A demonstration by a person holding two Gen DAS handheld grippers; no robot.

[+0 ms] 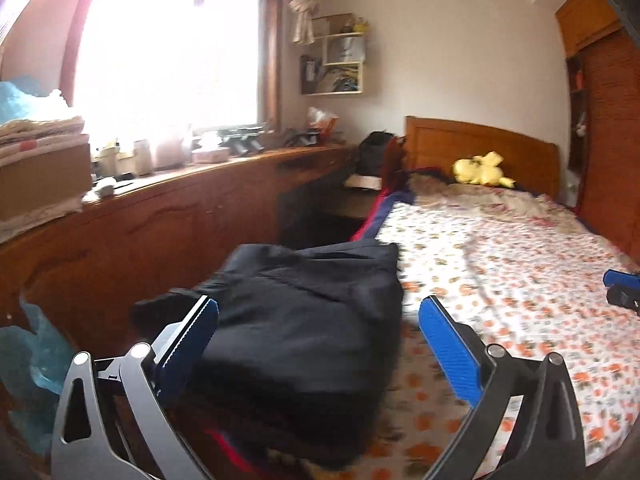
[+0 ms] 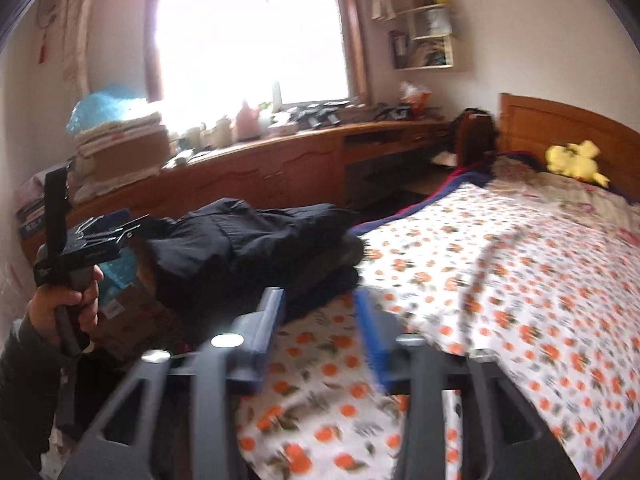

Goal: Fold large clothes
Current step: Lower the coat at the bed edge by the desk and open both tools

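Folded dark garment [image 1: 304, 320] on floral bedsheet [image 1: 500, 272]

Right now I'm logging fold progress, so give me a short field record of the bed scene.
garment: dark garment, lying bundled at the bed's edge nearest the wooden cabinets
surface: floral bedsheet
left tongs: open, jaws either side of the garment, not pressing it
right tongs: open, nothing between them, over the sheet
other item: yellow plush toy by the headboard
image quality: both views motion-blurred
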